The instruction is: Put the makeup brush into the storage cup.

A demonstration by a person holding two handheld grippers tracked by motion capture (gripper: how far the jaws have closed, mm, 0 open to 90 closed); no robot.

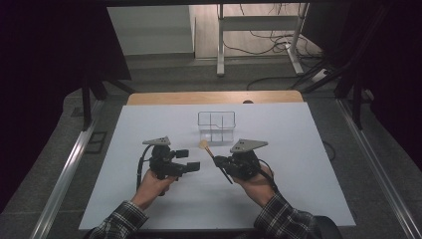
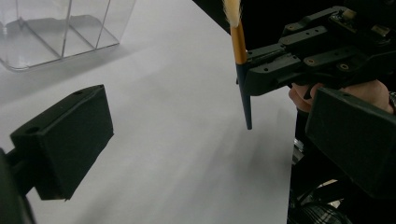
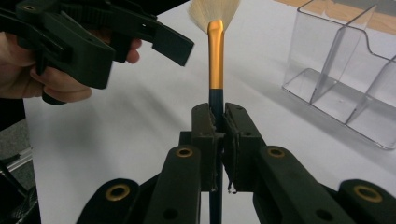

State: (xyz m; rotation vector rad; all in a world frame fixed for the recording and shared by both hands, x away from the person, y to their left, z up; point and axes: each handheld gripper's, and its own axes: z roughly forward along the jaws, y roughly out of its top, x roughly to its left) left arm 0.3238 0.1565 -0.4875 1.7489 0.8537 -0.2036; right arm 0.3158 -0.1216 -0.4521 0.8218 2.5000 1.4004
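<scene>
Table under white sheet point(image 1: 149, 199). Clear plastic divided organiser point(image 1: 216, 125) just beyond both grippers. Left gripper point(image 1: 190, 160) with jaws spread wide, nothing between. Right gripper point(image 3: 218, 122) clamped tight on dark-handled, gold-ferruled makeup brush point(image 3: 215, 60), pale bristles up, handle tip hanging below the jaws.

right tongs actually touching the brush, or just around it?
Touching. In the right gripper view the right tongs are shut on the brush, both pads pressed against its dark handle with no gap.
</scene>
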